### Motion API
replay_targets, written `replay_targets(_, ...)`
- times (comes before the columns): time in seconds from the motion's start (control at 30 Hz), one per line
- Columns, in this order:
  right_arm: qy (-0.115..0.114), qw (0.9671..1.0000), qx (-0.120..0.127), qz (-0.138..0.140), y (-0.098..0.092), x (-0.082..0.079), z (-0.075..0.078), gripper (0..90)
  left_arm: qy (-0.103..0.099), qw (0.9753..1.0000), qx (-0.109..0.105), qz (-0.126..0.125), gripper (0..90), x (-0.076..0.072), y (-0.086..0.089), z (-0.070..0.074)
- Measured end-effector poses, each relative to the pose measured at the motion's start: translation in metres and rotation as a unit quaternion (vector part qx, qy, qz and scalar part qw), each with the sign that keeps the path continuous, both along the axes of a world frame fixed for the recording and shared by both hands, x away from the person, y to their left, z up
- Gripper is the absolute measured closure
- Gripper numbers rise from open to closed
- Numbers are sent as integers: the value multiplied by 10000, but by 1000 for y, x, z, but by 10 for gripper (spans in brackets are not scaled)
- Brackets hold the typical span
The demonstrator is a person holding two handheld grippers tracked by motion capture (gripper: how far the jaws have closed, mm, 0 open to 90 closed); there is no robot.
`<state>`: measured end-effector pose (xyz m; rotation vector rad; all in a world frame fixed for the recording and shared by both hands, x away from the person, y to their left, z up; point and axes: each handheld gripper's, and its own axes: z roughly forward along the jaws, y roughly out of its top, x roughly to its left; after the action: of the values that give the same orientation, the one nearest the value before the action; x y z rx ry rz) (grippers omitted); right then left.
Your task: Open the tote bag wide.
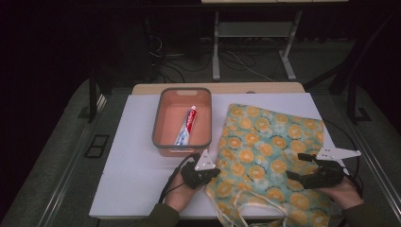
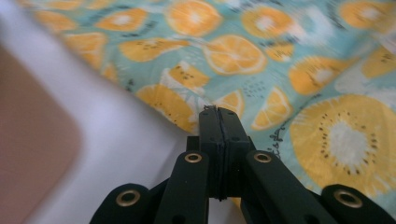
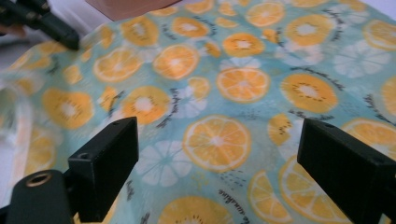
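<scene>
My left gripper (image 1: 208,171) sits at the left edge of the drawstring bag (image 1: 265,156), the teal cloth one printed with orange slices, which lies flat on the right half of the white table top (image 1: 127,161). In the left gripper view my jaws are pressed fully together, their tips right at the bag's (image 2: 289,84) edge where cloth meets the white surface; I cannot tell whether any cloth is pinched between them. My right gripper (image 1: 307,172) hovers over the bag's right side, and in the right gripper view its jaws stand wide apart with the printed cloth (image 3: 219,107) spread out below them and nothing between them. The bag's white cords (image 1: 246,205) trail from its near end toward me. Just left of the bag, beyond my left gripper, stands an orange bin with a grey rim (image 1: 158,118), and a tube of toothpaste (image 1: 187,125) lies lengthwise on its floor. My left gripper (image 3: 42,23) also shows at the top left corner of the right gripper view.
</scene>
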<state>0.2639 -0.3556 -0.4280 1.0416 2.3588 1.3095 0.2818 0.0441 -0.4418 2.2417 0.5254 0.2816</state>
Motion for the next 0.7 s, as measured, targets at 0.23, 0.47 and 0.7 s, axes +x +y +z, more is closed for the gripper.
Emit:
replay_targets(0.23,-4,10000,0,2,0,0,0,124,-96,9988,-68,469,882,24,-4,-3)
replay_targets(0.47,-39,10000,-25,56,2,-1,1,124,-97,9983,-310,480,664,14,6,7)
replay_targets(0.7,33,9992,-84,387,16,-9,6,134,97,9978,-524,392,502,-4,37,15)
